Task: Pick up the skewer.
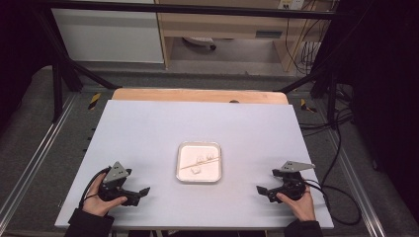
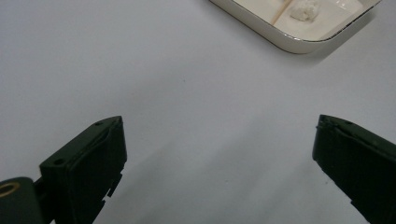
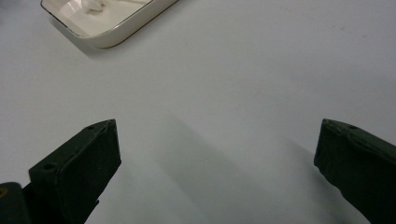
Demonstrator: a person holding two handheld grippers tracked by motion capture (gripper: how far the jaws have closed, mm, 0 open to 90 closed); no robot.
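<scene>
- Resting near the near-left corner of the white table (image 1: 148,128), the left gripper (image 1: 141,192) is held in a hand (image 1: 101,203) and is pointed toward the middle of the table.
- Its jaws are seen spread wide in the left gripper view, with nothing but bare table surface between them.
- The right gripper (image 1: 261,190) is held in the other hand (image 1: 299,203) near the near-right corner, likewise turned inward toward the middle.
- Its jaws are also seen spread wide in the right gripper view, and nothing is held between them.
- A grey three-cornered plate is carried on top of each gripper, and a dark cable is trailed from each toward the near edge.
- A shallow white tray (image 1: 181,163) with rounded corners is placed at the middle of the table, between the two grippers and slightly farther off than both.
- The tray is well apart from each gripper and is touched by neither.
- Small white lumps (image 1: 196,170) are seen lying inside the tray, and a thin pale stick (image 1: 197,162) is laid slantwise across it; what the lumps are cannot be told.
- A corner of the tray (image 2: 299,44) is shown at the top of the left gripper view, with one white lump (image 2: 304,9) inside.
- A corner of the tray (image 3: 107,37) is shown at the top left of the right gripper view.
- A wooden board (image 1: 197,95) is seen along the far edge of the table.
</scene>
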